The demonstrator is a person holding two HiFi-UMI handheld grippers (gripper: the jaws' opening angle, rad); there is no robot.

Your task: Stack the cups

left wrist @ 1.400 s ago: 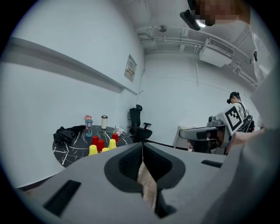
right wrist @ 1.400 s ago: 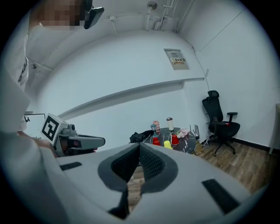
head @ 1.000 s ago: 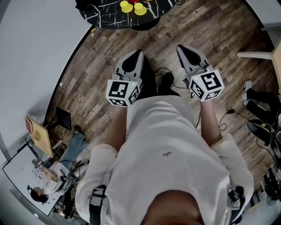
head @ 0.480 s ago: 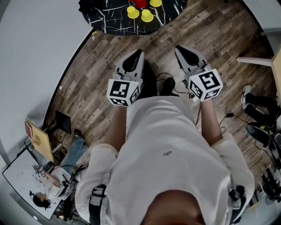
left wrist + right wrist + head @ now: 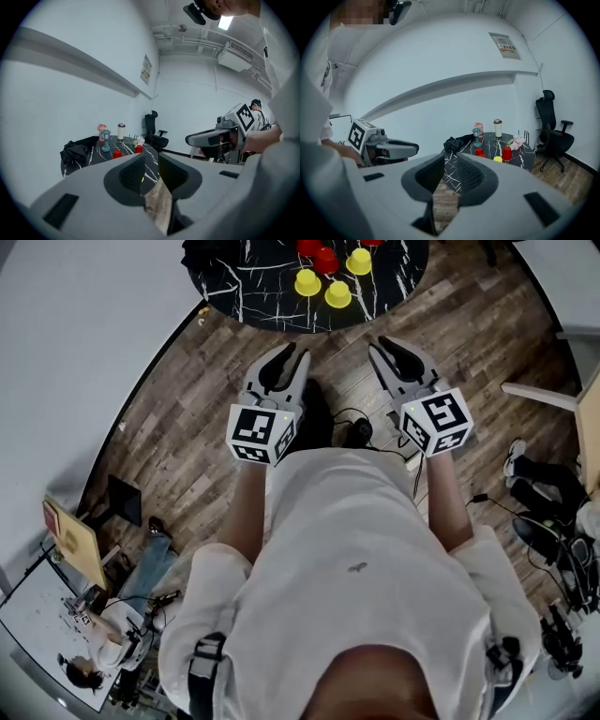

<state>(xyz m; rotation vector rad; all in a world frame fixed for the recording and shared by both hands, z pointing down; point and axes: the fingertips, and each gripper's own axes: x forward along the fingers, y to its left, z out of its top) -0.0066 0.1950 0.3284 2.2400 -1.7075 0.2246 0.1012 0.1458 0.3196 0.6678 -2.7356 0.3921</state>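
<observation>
The left tongs [image 5: 292, 358] and right tongs [image 5: 386, 344] are opening slightly at mid-frame, gripping nothing. Yellow cups [image 5: 307, 282] and red cups [image 5: 325, 260] are sitting on the worktop [image 5: 242, 289], top centre.

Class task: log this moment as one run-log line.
stage: pre-grasp | left gripper: opening, empty | right gripper: opening, empty | cups: on black table, untouched

yellow cups [image 5: 337, 294]: three, each standing alone in a loose arc on the near part of the round black table [image 5: 244, 287].
red cups [image 5: 325, 260]: at least two, just behind the yellow ones, near the frame's top edge.
pose: apparently mouth down; none nested.
</observation>
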